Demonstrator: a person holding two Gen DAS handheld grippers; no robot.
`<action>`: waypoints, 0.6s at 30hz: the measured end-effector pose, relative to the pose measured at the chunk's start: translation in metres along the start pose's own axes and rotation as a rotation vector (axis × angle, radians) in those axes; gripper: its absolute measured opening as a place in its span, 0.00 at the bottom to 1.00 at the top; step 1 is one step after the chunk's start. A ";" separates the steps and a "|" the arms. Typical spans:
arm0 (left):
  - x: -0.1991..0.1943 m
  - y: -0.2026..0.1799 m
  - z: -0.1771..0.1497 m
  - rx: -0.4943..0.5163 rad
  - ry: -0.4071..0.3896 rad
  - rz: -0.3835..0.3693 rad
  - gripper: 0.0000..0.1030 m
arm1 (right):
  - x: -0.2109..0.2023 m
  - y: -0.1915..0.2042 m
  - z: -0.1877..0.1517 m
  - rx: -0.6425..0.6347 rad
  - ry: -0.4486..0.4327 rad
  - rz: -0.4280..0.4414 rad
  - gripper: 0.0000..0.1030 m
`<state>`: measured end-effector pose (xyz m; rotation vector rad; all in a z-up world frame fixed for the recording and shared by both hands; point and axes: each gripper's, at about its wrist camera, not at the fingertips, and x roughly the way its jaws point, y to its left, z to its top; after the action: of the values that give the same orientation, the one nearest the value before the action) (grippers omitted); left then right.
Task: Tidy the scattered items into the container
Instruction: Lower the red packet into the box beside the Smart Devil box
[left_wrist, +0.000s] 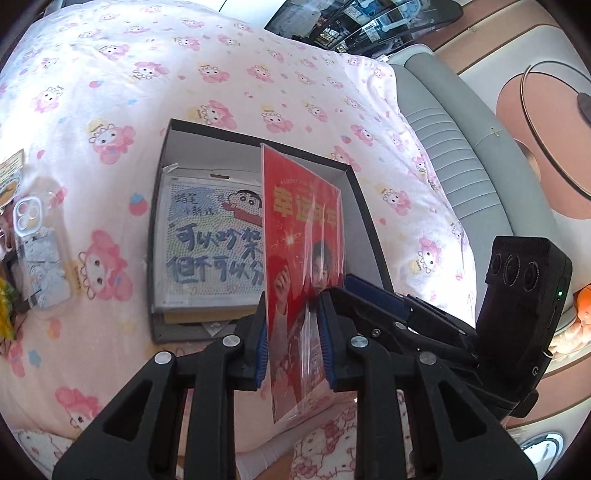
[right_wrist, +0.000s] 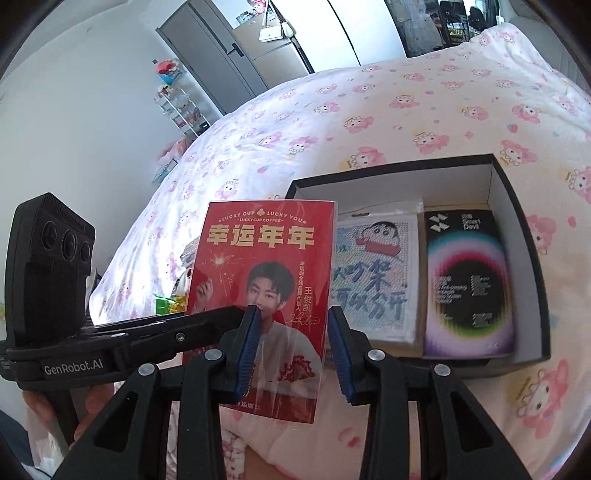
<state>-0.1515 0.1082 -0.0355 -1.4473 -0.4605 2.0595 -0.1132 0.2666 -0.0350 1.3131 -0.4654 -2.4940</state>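
A red sleeved card (left_wrist: 299, 266) with a young man's portrait stands on edge between the pads of my left gripper (left_wrist: 293, 332), which is shut on it just in front of the black open box (left_wrist: 369, 206). In the right wrist view the same card (right_wrist: 266, 280) faces me. My right gripper (right_wrist: 291, 343) stands open around the card's lower part, pads apart from it. The left gripper (right_wrist: 236, 321) reaches in from the left. The box (right_wrist: 517, 206) holds a cartoon picture pack (right_wrist: 373, 280) and a black patterned box (right_wrist: 469, 280).
The box lies on a bed with a pink cartoon-print quilt (left_wrist: 110, 110). A clear phone case (left_wrist: 37, 254) and small packets lie at the left. A grey headboard (left_wrist: 454, 155) is to the right. A wardrobe and shelf rack (right_wrist: 181, 107) stand beyond the bed.
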 end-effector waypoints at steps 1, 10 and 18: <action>0.010 -0.003 0.006 0.003 0.008 -0.004 0.21 | 0.001 -0.007 0.006 -0.016 -0.002 -0.016 0.33; 0.102 -0.026 0.029 0.016 0.082 -0.015 0.21 | 0.010 -0.103 0.011 0.155 -0.022 -0.046 0.33; 0.159 -0.022 0.018 0.006 0.171 0.080 0.20 | 0.016 -0.122 0.005 0.183 -0.004 -0.096 0.33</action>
<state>-0.2025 0.2266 -0.1335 -1.6455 -0.3311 1.9747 -0.1382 0.3715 -0.0938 1.4289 -0.6602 -2.5836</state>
